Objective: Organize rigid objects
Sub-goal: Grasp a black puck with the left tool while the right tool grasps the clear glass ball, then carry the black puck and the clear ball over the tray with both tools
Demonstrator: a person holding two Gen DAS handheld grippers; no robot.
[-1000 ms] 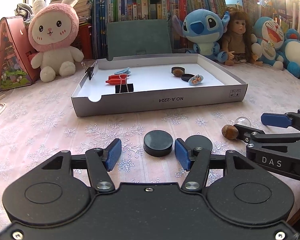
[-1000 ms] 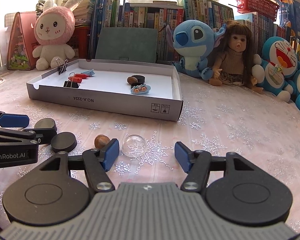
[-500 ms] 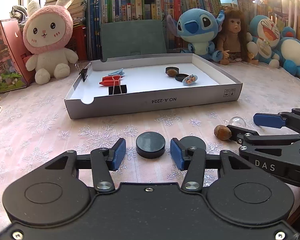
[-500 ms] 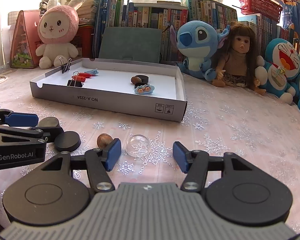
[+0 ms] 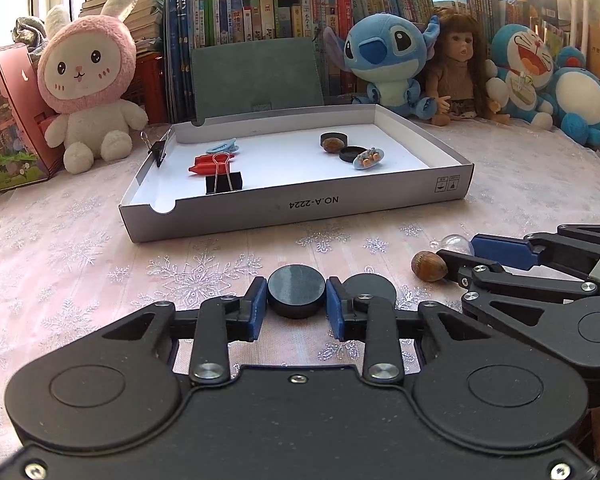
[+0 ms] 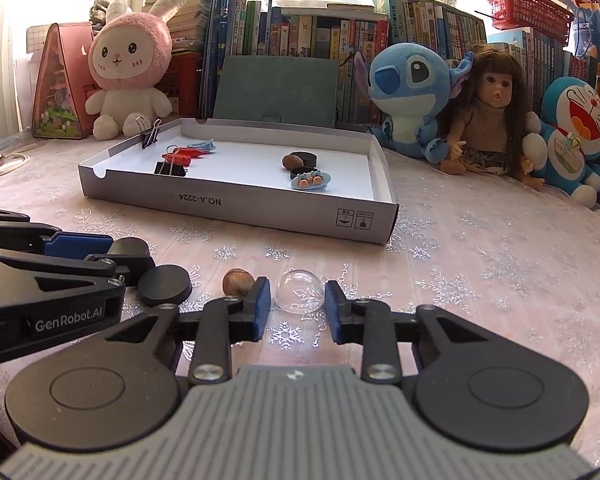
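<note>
My left gripper (image 5: 297, 309) is shut on a thick black disc (image 5: 296, 290) that rests on the tablecloth. A second flat black disc (image 5: 369, 286) lies just to its right. A brown nut (image 5: 429, 265) lies further right, beside my right gripper. My right gripper (image 6: 296, 309) has narrowed around a clear glass dome (image 6: 300, 291), with its pads close on either side; the nut (image 6: 238, 281) lies just left of its left finger. The white shallow box (image 5: 292, 216) behind holds binder clips, red and blue clips, two black discs, a nut and a small blue dish.
Plush toys, a doll (image 6: 492, 112) and a row of books line the back of the table. A pink house-shaped case (image 5: 8, 120) stands at far left. A black binder clip (image 5: 156, 148) is clipped on the box's left wall.
Both grippers have moved forward and their jaws have narrowed. The left one closed onto the thick black disc. The right one closed in around the glass dome.
</note>
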